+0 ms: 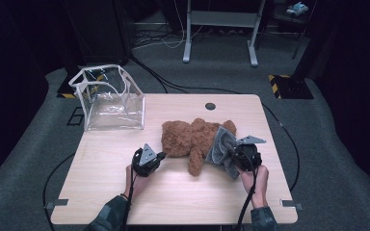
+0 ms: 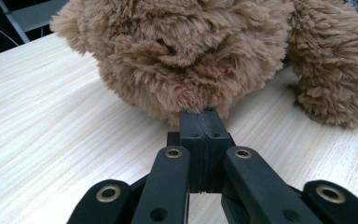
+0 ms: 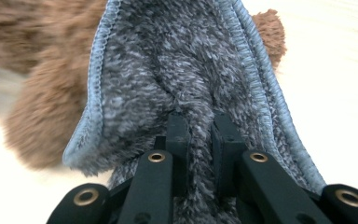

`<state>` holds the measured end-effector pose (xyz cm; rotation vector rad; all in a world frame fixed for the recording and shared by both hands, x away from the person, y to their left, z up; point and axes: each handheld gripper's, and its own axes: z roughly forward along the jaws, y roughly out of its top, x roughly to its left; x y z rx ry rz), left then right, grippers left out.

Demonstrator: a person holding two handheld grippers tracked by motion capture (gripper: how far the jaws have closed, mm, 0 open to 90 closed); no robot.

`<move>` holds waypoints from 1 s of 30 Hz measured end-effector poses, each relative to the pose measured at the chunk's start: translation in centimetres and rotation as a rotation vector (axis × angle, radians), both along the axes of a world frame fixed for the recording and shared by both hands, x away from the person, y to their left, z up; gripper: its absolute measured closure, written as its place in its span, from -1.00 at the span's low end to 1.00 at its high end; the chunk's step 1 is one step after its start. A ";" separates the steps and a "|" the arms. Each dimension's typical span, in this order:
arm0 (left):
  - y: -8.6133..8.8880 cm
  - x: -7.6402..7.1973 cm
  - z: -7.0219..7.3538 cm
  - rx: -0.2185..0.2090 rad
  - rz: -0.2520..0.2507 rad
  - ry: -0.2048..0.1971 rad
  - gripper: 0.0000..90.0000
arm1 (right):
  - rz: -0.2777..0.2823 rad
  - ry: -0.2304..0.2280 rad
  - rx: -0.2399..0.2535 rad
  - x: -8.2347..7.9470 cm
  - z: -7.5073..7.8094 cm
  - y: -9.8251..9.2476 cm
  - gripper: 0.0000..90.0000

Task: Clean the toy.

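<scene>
**A:** Left gripper view first. My left hand-held gripper (image 2: 204,122) has its jaws pressed flat together, tips at the fur of the brown plush bear (image 2: 182,56). Whether any fur is pinched I cannot tell. What do you log on your side?

**B:** Right gripper view: my right hand-held gripper (image 3: 200,123) is clamped on a fold of the grey fleece cloth (image 3: 168,70), pile bunched between the jaws. Stitched blue-grey hem runs up both sides of it. Bear fur shows blurred behind the cloth, with pale wood beyond.

**A:** High view, near to far. My forearms enter from the near edge of the table (image 1: 106,192). Left hand-held gripper (image 1: 160,156) sits just at the near left end of the bear (image 1: 192,137); right hand-held gripper (image 1: 232,153) holds the grey cloth (image 1: 220,147), which lies against the bear's right end.

**B:** Agreed. Bear lies on its side at mid-table, slightly right of centre. Beyond it, a round cable hole (image 1: 210,106) near the far edge.

**A:** Far left corner: clear plastic bag (image 1: 108,98) with white trim, standing, mouth up, well apart from the bear.
</scene>
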<state>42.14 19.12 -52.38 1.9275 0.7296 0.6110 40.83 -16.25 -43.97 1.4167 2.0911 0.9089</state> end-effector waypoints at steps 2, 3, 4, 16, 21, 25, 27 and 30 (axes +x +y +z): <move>0.0 0.0 0.0 0.000 -0.004 0.003 0.99 | -0.020 0.031 -0.015 0.8 -0.8 0.2 0.78; 0.0 0.0 0.0 -0.001 -0.004 0.003 0.99 | -0.030 0.043 -0.017 0.9 -1.4 0.2 0.78; 0.0 0.0 0.0 -0.001 -0.004 0.001 0.99 | -0.034 0.052 -0.015 0.8 -1.9 0.0 0.79; 0.0 0.0 0.0 0.002 0.002 0.001 0.99 | -0.110 0.117 -0.016 -2.4 -3.8 -3.9 0.78; 0.0 0.0 0.0 0.003 0.001 0.001 0.99 | -0.102 0.091 -0.037 -2.2 -2.6 -3.7 0.78; 0.0 0.0 0.0 0.003 0.001 0.001 0.99 | -0.096 0.003 -0.063 -0.6 -1.1 -2.8 0.78; 0.0 0.0 0.0 0.003 0.001 0.001 0.99 | -0.099 -0.013 -0.068 -0.2 -1.0 -2.6 0.78; 0.0 0.0 0.0 0.002 0.001 0.001 0.99 | -0.125 -0.006 -0.124 2.0 -1.5 -1.8 0.78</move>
